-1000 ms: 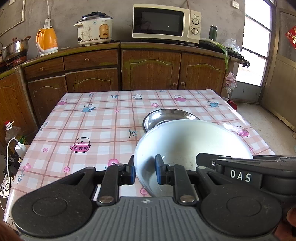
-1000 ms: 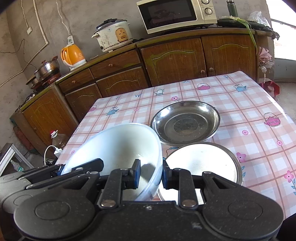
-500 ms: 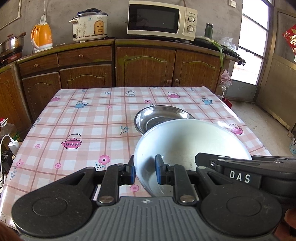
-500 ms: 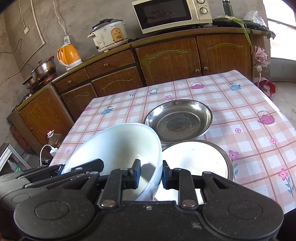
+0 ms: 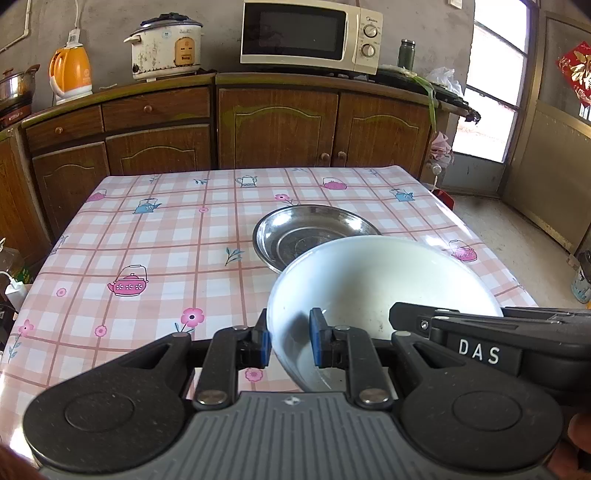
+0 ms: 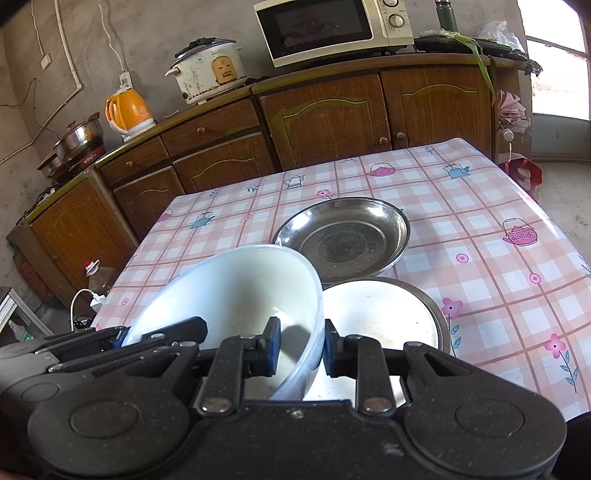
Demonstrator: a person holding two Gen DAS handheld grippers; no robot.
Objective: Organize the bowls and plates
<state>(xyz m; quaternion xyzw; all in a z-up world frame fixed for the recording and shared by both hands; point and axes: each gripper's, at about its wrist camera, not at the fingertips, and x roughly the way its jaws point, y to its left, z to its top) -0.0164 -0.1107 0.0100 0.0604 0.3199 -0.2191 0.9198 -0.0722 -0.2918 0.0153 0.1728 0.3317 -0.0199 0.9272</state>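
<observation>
A large white bowl point(image 5: 380, 288) point(image 6: 229, 295) hangs above the near part of the table, held from both sides. My left gripper point(image 5: 289, 341) is shut on its left rim, and my right gripper point(image 6: 301, 347) is shut on its right rim. Behind the bowl an empty steel dish point(image 5: 306, 232) point(image 6: 343, 236) rests on the checked tablecloth point(image 5: 147, 251). A steel-rimmed white plate point(image 6: 384, 317) lies on the table below and to the right of the bowl in the right wrist view; the left wrist view does not show it.
Wooden cabinets point(image 5: 280, 122) run behind the table, carrying a microwave point(image 5: 310, 35), rice cooker point(image 5: 166, 46) and orange kettle point(image 5: 72, 75). A bottle point(image 6: 98, 277) and a white charger point(image 5: 14, 291) sit off the table's left edge.
Both grippers and the white bowl have shifted slightly, so the steel dish and table now sit a little differently in view. The grips on the bowl are unchanged.
</observation>
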